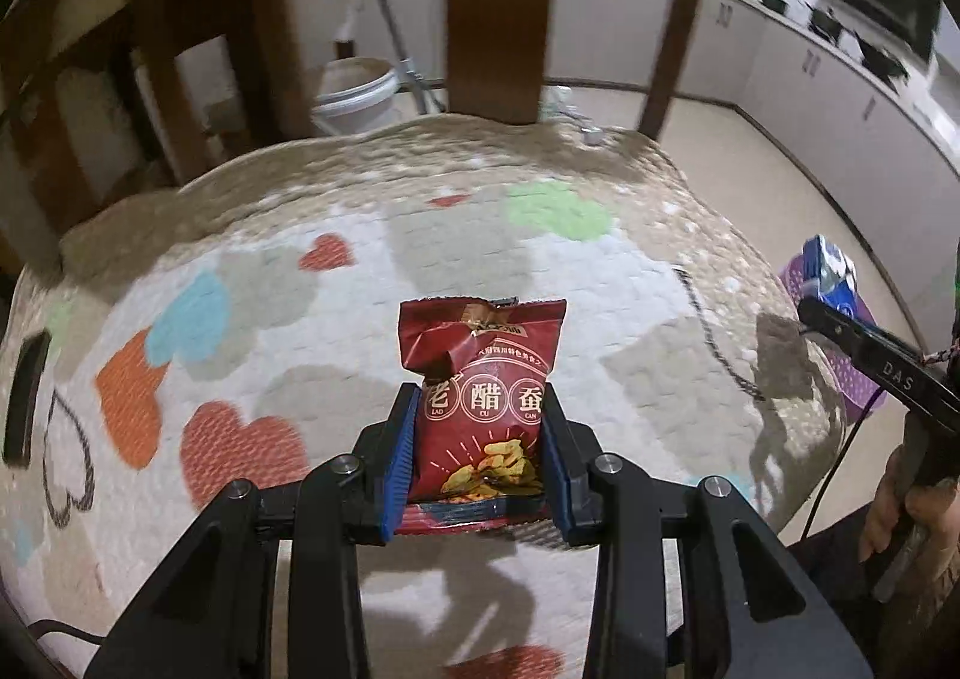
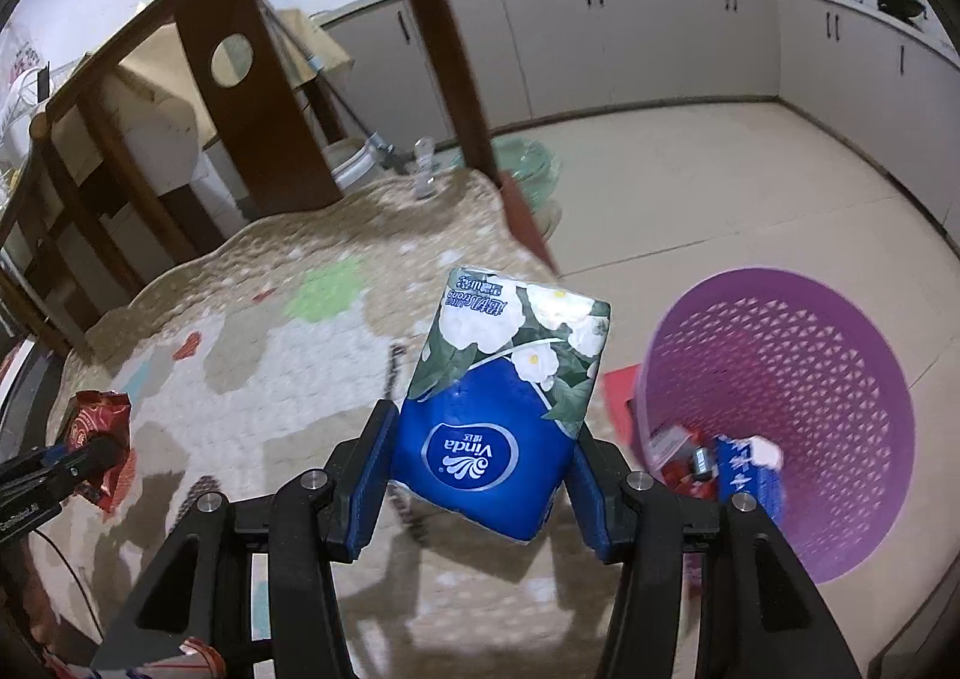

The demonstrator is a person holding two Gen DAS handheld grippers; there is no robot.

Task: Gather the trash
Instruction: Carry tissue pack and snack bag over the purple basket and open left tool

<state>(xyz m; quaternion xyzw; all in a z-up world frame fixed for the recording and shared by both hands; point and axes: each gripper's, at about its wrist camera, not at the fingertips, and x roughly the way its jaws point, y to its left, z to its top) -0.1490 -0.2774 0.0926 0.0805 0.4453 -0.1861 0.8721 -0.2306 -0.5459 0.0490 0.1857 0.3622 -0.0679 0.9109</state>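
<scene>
A red snack packet [image 1: 480, 397] printed with gold characters and a picture of fried beans was held upright between the blue pads of the left gripper [image 1: 478, 427], its jaws drawn narrow against the packet's two sides and its torn, crumpled top standing above the fingertips. Beneath it a quilted cover [image 1: 336, 283] patterned with hearts in orange, red, blue and green was spread, and behind that the dark wooden chair back [image 1: 498, 6] with a round hole was seen. A blue and white Vinda tissue pack [image 2: 510, 397], printed with white flowers on its upper half, was clamped tilted between the pads of the right gripper [image 2: 480, 475], the jaws set moderately apart to fit its width. Just to the right of the tissue pack, on the pale floor [image 2: 750, 187], a purple perforated basket [image 2: 840, 367] was seen from above, with a blue carton and some red wrappers lying at its bottom. In the left wrist view the right gripper was visible at the far right edge with the tissue pack in front of the basket, and a hand [image 1: 906, 505] was seen on its handle. Grey kitchen cabinets [image 2: 660, 36] lined the far wall.
</scene>
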